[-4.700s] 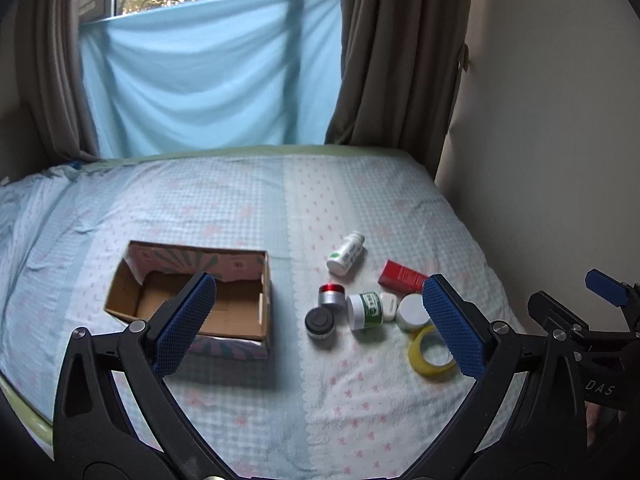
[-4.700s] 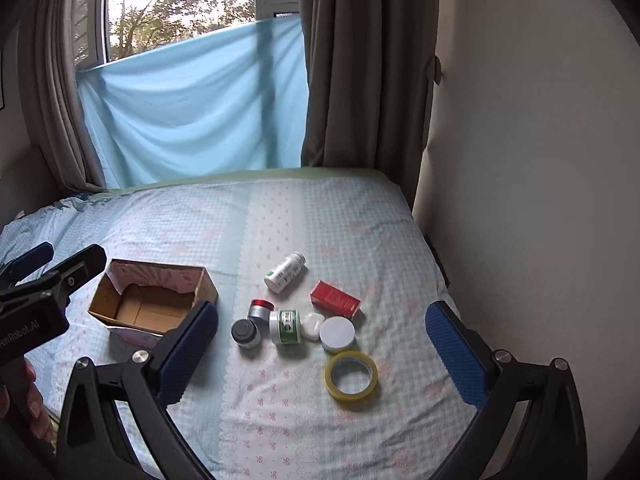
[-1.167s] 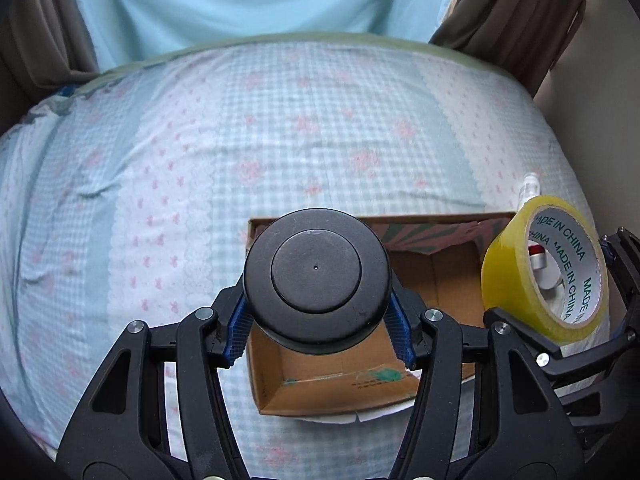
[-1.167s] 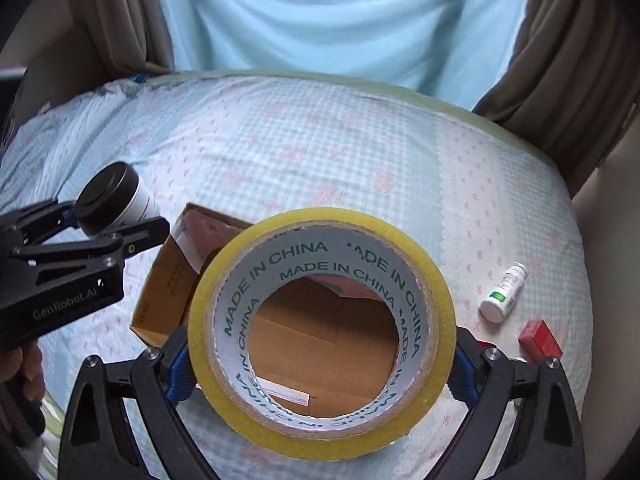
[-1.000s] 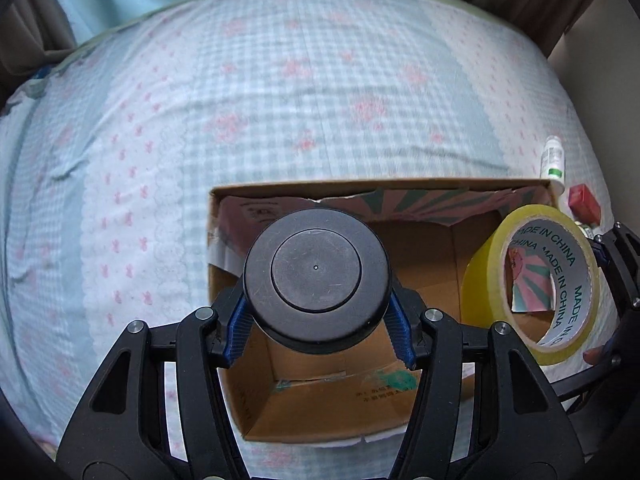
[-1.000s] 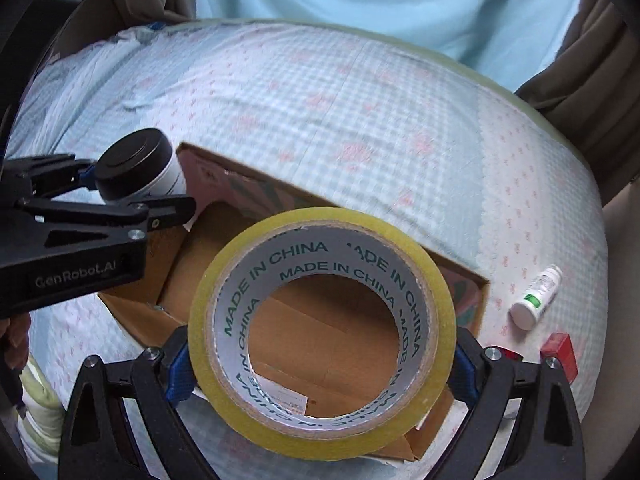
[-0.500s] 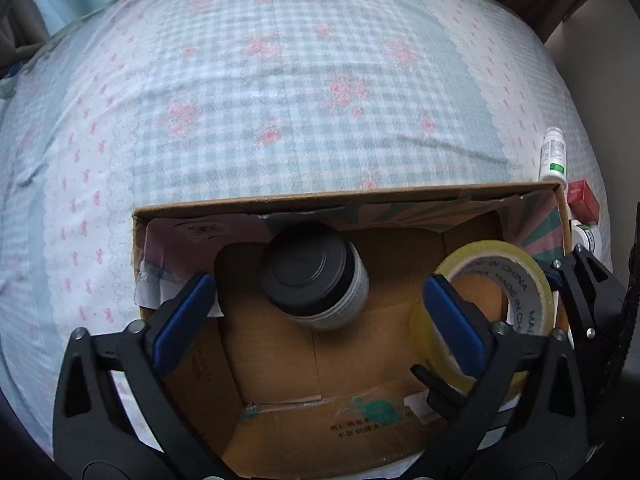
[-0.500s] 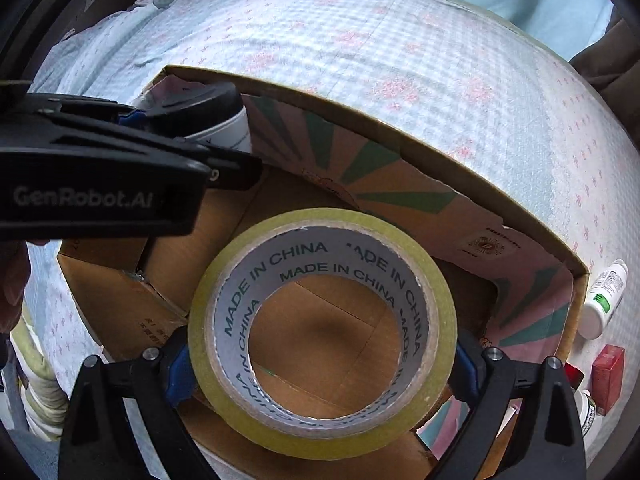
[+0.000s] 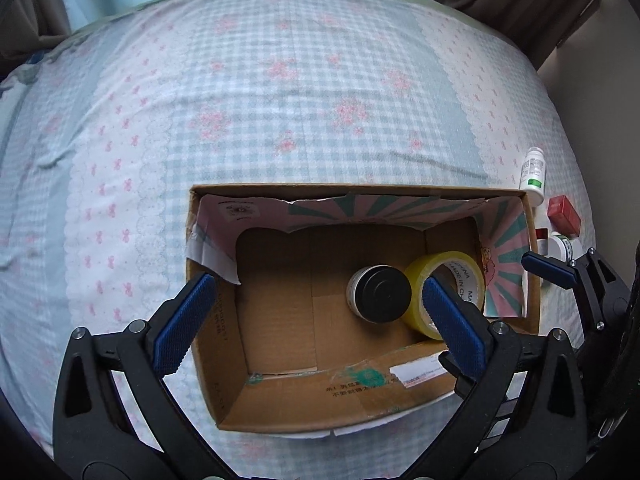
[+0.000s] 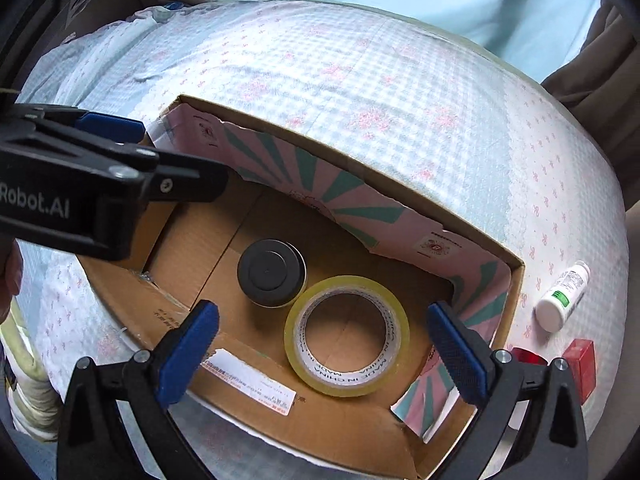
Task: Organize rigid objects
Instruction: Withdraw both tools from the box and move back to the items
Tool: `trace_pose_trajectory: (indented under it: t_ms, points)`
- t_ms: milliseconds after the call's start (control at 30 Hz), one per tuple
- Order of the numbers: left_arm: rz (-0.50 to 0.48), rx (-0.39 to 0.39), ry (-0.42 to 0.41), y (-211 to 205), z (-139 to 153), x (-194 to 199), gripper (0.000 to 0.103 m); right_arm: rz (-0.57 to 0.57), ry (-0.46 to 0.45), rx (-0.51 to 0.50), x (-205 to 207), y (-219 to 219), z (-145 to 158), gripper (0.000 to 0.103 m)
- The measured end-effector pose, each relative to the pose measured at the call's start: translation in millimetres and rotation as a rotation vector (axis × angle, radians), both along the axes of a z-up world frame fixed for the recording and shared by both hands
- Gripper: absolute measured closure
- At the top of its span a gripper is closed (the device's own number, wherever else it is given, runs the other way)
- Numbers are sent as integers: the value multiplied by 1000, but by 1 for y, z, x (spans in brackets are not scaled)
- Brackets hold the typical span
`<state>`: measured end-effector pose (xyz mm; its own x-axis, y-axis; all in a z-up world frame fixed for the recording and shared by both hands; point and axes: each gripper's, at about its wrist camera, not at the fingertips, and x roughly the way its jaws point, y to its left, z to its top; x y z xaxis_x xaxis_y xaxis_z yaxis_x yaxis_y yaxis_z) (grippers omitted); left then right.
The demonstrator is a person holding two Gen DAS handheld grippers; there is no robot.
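Left gripper over box, lower centre of frame: jaws spread wide, nothing between pads. Right gripper: jaws opening, tape roll lying flat on box floor below, pads clear of it.

Step in hand, judged: release, withdraw. Lift both straight up, clear of cardboard walls; avoid nudging contents.

Box holds black-lidded jar, centre, upright, touching tape roll at its right. Outside, far right on bedsheet: white bottle, red carton.
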<state>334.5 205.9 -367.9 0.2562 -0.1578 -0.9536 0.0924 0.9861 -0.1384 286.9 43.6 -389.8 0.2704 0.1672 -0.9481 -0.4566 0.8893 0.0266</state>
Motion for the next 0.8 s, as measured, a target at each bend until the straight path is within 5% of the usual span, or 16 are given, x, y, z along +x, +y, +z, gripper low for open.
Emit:
trace_pose_trajectory:
  t_ms: [500, 800]
  points:
    - [96, -41, -135, 31, 103, -84, 0, -122, -51, 23, -65, 0, 84, 0]
    - [112, -107, -208, 7, 167, -145, 0, -284, -44, 86, -120, -44, 134, 0]
